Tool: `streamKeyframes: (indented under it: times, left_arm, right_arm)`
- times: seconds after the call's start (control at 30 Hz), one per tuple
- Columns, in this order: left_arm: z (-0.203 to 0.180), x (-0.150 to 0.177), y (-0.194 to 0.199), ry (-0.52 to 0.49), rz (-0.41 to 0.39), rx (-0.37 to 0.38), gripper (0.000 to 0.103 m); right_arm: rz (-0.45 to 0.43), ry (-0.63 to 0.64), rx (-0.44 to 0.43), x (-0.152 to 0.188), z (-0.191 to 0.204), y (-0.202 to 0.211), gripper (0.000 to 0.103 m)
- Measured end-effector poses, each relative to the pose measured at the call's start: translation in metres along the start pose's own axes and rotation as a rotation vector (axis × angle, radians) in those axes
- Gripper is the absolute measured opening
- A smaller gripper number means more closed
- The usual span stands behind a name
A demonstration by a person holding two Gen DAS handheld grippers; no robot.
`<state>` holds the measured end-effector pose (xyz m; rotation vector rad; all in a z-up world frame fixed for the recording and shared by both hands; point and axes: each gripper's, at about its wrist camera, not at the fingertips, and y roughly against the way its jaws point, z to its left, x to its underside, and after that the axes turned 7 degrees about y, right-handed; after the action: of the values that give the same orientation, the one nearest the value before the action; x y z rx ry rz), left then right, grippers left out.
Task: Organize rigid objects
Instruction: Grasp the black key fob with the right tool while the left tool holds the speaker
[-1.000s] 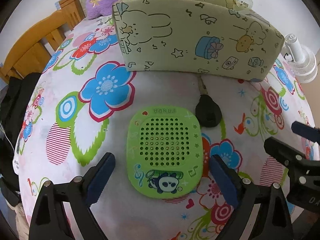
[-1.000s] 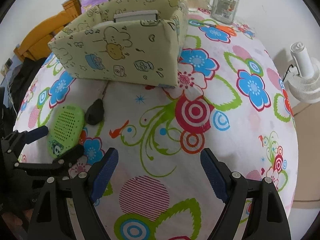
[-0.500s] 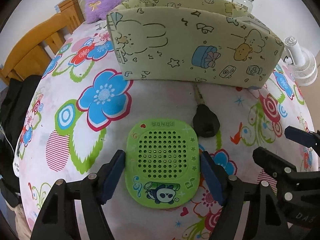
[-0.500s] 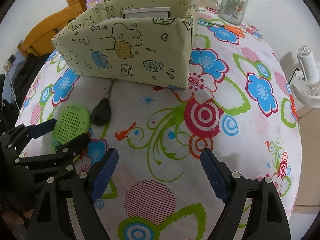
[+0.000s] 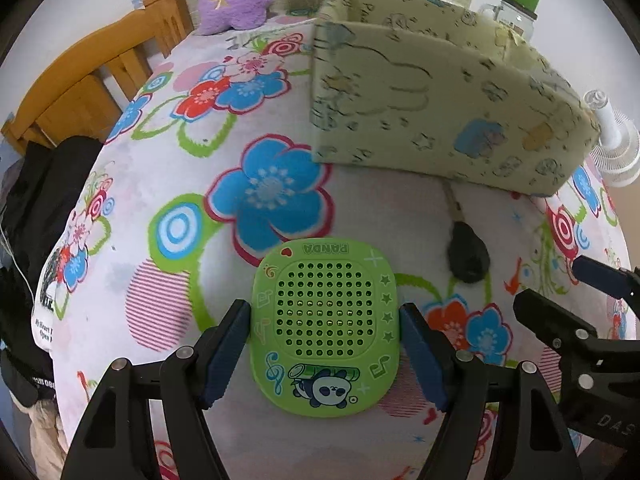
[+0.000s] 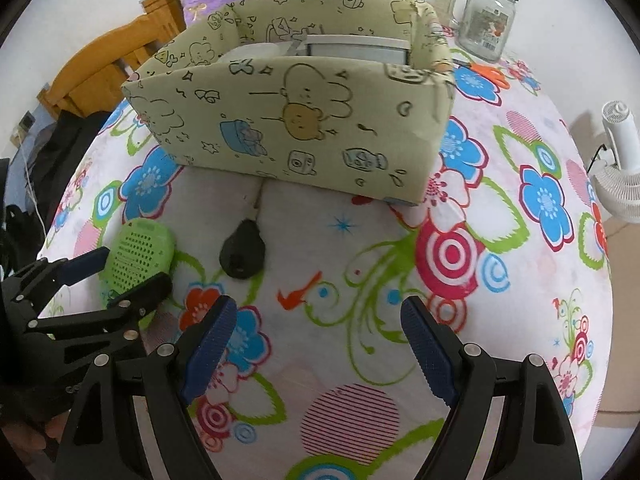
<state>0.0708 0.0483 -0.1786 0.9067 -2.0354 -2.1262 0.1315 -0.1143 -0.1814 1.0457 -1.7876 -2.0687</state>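
1. Left gripper [image 5: 324, 344]: blue pads pressed against both side edges of the green panda case [image 5: 325, 328]; jaws just drawn in around it, grip apparently made
2. Green panda case: flat, perforated, lying over the floral tablecloth [image 5: 160, 168] near the front edge, just left of the black car key [image 5: 468, 258]; whether lifted clear of the cloth cannot be told
3. Right gripper [image 6: 316, 344]: jaws wide, nothing between the pads, poised over bare cloth right of the key
4. Cartoon-print storage box [image 6: 304, 128]: standing behind both items, open top, a white and grey object already inside; key blade pointing toward its front wall
5. Step judged in hand: raise the case and carry it into the box
6. Recommended: keep pads square on the thin edges, since a flat case held edgewise could pivot or slip; lift straight up before travelling
7. Recommended: clear the box's front wall fully, then lower inside before release, avoiding the object already stowed
8. Hazard: snagging the loose cloth during the lift; key left for a separate pick
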Motion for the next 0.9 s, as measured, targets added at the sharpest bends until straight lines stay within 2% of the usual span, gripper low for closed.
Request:
streamKeyframes:
  times: [0.37, 0.53, 0.8, 0.9]
  left_arm:
    - [0.024, -0.020, -0.006, -0.068, 0.022, 0.016, 0.077]
    - [0.032, -0.028, -0.008, -0.087, 0.028, 0.021, 0.077]
    - [0.040, -0.036, -0.014, -0.118, 0.041, 0.051, 0.077]
    - [0.041, -0.042, -0.018, -0.134, 0.044, 0.055, 0.077]
  right_arm:
    - [0.025, -0.073, 0.037, -0.022, 0.028, -0.019, 0.086]
    - [0.001, -0.087, 0.112, -0.031, 0.041, -0.023, 0.085]
    - [0.020, -0.129, 0.109, -0.042, 0.056, -0.036, 0.075]
    - [0.020, -0.155, 0.100, -0.043, 0.061, -0.040, 0.065]
